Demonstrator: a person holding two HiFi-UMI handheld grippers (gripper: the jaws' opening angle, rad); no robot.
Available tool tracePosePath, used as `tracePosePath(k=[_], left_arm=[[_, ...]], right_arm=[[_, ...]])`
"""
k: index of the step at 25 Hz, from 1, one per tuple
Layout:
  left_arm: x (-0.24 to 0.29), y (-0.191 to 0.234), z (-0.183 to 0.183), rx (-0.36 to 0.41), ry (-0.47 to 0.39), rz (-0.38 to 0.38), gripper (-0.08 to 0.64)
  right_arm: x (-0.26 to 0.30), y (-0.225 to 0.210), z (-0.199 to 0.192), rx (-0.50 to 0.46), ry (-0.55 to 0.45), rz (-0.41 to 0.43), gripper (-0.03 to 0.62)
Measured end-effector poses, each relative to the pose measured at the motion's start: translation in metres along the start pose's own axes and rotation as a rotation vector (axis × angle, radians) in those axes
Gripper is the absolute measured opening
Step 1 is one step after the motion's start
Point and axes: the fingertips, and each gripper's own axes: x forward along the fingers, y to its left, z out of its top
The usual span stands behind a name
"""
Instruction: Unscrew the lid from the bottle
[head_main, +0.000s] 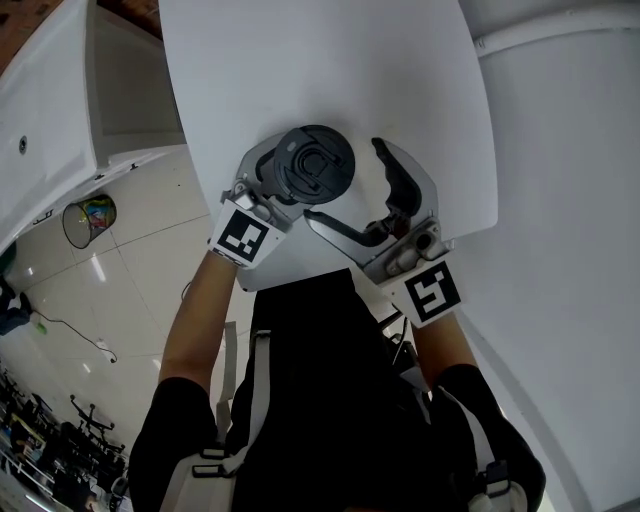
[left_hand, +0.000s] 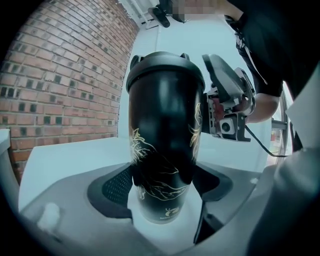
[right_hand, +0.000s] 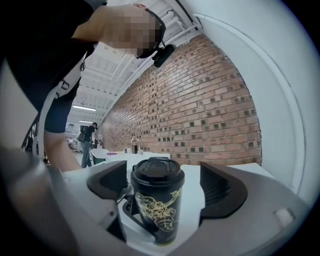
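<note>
The tall black bottle (left_hand: 162, 145), with fine gold line drawings and a ridged black lid (left_hand: 165, 67) screwed on, stands upright on the round white table (head_main: 330, 60). A small emblem and a line of print near its foot are too small to read. The left gripper (left_hand: 162, 182) clamps its lower body, while the right gripper (head_main: 372, 205) hangs near the lid, jaws spread and touching nothing.

in the head view the round black plastic lid (head_main: 313, 162) hides the whole body of the tall black bottle with gold line drawing (left_hand: 162, 130); the pale print near its foot is too small to read; the round wire basket (head_main: 67, 225) holds something colourful, too small to tell.
</note>
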Motion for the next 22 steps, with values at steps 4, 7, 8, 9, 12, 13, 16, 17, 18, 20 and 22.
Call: tracePosePath(k=[4,7,8,9,12,13,16,17,18,20,22], left_arm=[[0.002,-0.002,-0.003,-0.021,0.005,-0.017,0.38],[0.003,-0.001,-0.005,-0.012,0.015,-0.021,0.38],[0.002,-0.002,-0.007,-0.001,0.028,-0.024,0.379],[0.001,-0.002,-0.009,0.009,0.04,-0.028,0.377],[-0.001,-0.002,-0.011,0.031,0.064,-0.044,0.368],[-0.002,-0.003,-0.01,0.034,0.066,-0.049,0.368],[-0.003,-0.003,-0.01,0.033,0.059,-0.055,0.367],[-0.003,-0.003,-0.01,0.032,0.058,-0.057,0.367],[-0.002,-0.004,-0.01,0.034,0.056,-0.064,0.365],[-0.001,-0.005,-0.01,0.043,0.057,-0.095,0.365],[0.0,-0.007,-0.011,0.055,0.066,-0.141,0.365]], right_arm=[[0.017,0.008,-0.004,-0.04,-0.005,0.013,0.472],[0.028,0.012,-0.006,-0.029,-0.007,0.023,0.482],[0.031,0.014,-0.007,-0.034,-0.006,0.022,0.482],[0.034,0.015,-0.008,-0.042,-0.003,0.022,0.482],[0.04,0.017,-0.01,-0.059,0.02,0.029,0.479],[0.041,0.017,-0.011,-0.058,0.03,0.032,0.474],[0.041,0.016,-0.012,-0.05,0.048,0.058,0.449],[0.04,0.016,-0.013,-0.049,0.051,0.075,0.451],[0.039,0.017,-0.014,-0.05,0.056,0.096,0.451],[0.037,0.017,-0.016,-0.053,0.064,0.147,0.454],[0.035,0.018,-0.016,-0.052,0.065,0.206,0.456]])
